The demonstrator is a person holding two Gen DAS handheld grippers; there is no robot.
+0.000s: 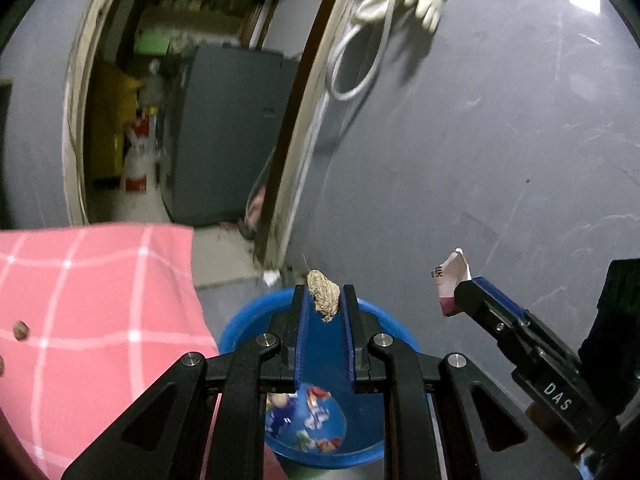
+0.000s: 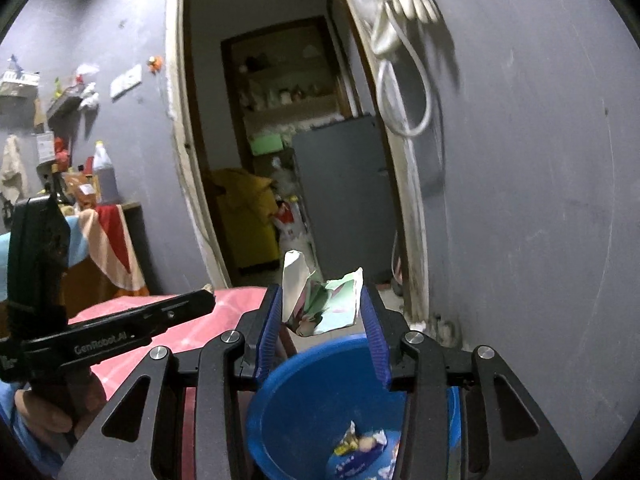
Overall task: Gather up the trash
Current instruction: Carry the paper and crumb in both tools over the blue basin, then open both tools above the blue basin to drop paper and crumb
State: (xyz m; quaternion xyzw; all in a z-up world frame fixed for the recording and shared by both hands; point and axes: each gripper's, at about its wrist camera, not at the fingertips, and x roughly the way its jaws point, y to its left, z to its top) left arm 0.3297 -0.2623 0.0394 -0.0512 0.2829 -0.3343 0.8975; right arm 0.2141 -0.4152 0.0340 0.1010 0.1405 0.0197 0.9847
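Note:
My left gripper is shut on a small brown peanut shell, held over a blue plastic bin. The bin holds a colourful wrapper. My right gripper is shut on a crumpled white and green paper wrapper, above the same blue bin, which shows wrappers at its bottom. In the left wrist view the right gripper comes in from the right with the paper wrapper. In the right wrist view the left gripper comes in from the left.
A pink checked cloth covers a surface left of the bin, with small brown bits on it. A grey wall stands right behind the bin. An open doorway leads to a cluttered room. A glove and cable hang on the wall.

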